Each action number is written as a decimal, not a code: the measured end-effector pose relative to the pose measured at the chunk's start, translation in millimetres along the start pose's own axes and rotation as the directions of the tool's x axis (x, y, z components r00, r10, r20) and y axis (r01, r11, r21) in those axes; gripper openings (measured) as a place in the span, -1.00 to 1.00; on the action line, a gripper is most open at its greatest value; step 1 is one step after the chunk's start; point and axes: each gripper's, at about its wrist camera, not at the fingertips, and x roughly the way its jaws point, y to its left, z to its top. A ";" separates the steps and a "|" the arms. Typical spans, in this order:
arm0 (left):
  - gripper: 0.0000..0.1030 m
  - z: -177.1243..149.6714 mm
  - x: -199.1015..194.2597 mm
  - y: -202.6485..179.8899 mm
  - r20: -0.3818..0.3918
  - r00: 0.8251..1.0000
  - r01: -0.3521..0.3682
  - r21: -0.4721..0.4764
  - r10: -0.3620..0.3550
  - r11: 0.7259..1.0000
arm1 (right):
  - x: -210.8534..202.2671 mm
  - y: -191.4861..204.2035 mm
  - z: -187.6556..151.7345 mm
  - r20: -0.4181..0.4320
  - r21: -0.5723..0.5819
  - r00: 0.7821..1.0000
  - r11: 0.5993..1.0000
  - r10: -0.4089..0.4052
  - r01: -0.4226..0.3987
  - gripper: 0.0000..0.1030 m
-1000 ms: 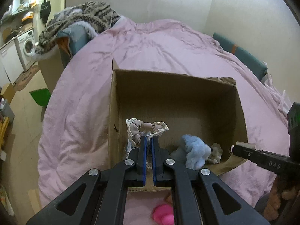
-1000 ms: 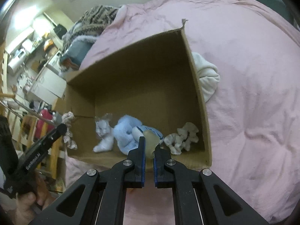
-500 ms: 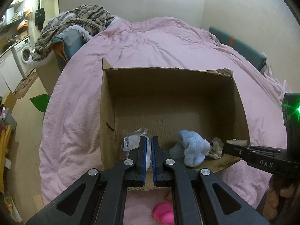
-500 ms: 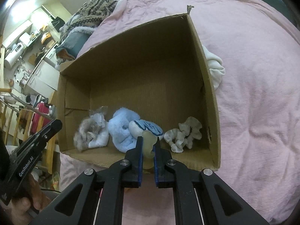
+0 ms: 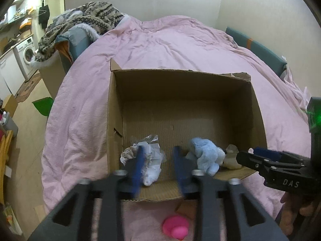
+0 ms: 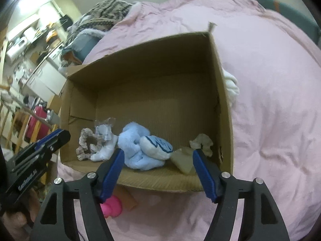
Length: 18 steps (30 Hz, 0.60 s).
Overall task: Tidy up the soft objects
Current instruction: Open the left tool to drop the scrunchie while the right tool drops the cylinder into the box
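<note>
An open cardboard box (image 5: 112, 120) stands on the pink bed. Along its near wall lie a lace scrunchie (image 6: 88, 144), a white packet in clear wrap (image 6: 104, 140), a blue plush (image 6: 140, 146), a pale beige soft piece (image 6: 184, 158) and a cream ruffled piece (image 6: 202, 143). My left gripper (image 5: 158, 160) hovers over the near left corner. Its jaws are opening, with the packet (image 5: 151, 160) lying below them untouched. My right gripper (image 6: 159, 170) hangs above the near right part of the box (image 6: 222, 100). Its jaws are opening too, and the beige piece rests free on the floor.
A pink rubber toy (image 5: 175, 227) lies on the bed just in front of the box. A white cloth (image 6: 231, 84) is tucked against the box's right outer wall. A patterned blanket pile (image 5: 84, 20) sits at the bed's far left, with the floor and a washing machine (image 5: 26, 54) beyond it.
Both grippers have gone from shut to open. The left one let the lace scrunchie down into the box. The right one let go of the beige piece, which now lies inside.
</note>
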 end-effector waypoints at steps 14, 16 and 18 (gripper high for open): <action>0.50 -3.6 -1.3 -1.6 0.023 0.999 -0.030 0.005 0.030 1.000 | 1.6 -22.2 -3.4 -0.049 0.141 0.992 0.984 0.117 -0.109 0.44; 0.50 -4.5 -1.8 -1.2 0.028 0.999 -0.037 0.008 0.037 0.999 | 0.3 -22.4 -4.4 -0.050 0.147 0.992 0.983 0.114 -0.106 0.44; 0.50 -6.3 -2.1 0.1 0.028 0.999 -0.034 0.011 0.033 0.999 | 2.7 -21.5 -7.1 -0.076 0.145 0.992 0.986 0.096 -0.084 0.44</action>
